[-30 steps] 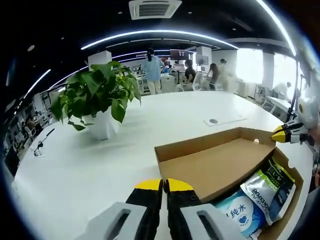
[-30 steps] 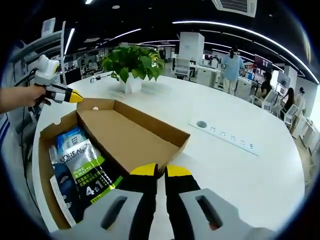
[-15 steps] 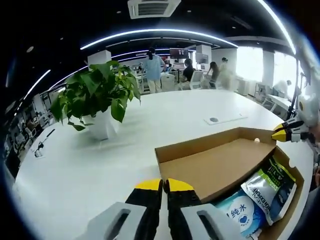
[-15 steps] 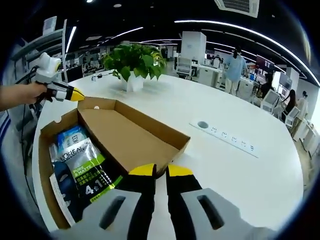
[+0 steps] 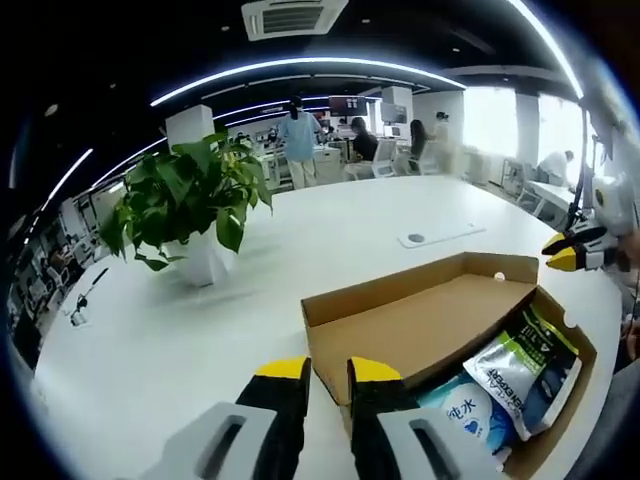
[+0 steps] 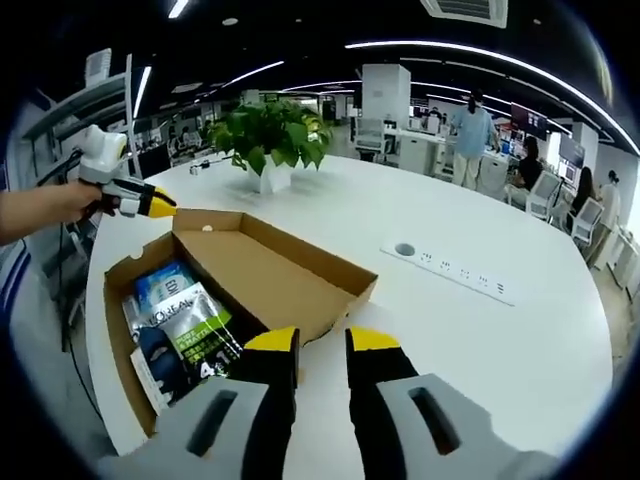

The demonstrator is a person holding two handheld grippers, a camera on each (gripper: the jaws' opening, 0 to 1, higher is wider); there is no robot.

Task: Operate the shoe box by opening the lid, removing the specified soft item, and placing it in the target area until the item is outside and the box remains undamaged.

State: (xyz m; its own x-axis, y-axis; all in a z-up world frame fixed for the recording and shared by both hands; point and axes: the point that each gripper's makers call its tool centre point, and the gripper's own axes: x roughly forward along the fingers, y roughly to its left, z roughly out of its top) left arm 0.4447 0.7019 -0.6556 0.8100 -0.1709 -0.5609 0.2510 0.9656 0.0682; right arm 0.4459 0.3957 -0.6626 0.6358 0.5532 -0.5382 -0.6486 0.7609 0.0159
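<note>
A wide white table (image 5: 330, 215) spreads ahead of both pairs of tongs. On it sits a brown cardboard shoe box (image 6: 125, 275) with its lid (image 6: 270, 280) already swung open and lying flat. The packets are not yet lifted out, so removing one and setting it down is what remains.

Beyond the box, a potted plant (image 5: 185, 200) stands well apart from it.

Inside the box lie soft packets (image 6: 185, 325): a green and white one on top, blue ones beneath. In the left gripper view they sit just right of the tongs' tips.

The left gripper (image 5: 318, 372) hangs just short of the lid's near corner, its yellow-tipped jaws slightly apart, holding nothing. The right gripper (image 6: 322, 342) hovers at the lid's near edge, also parted and empty.

The left gripper view shows the packets' printed fronts (image 5: 525, 365). The right gripper view adds a power strip (image 6: 450, 270) set into the table.
</note>
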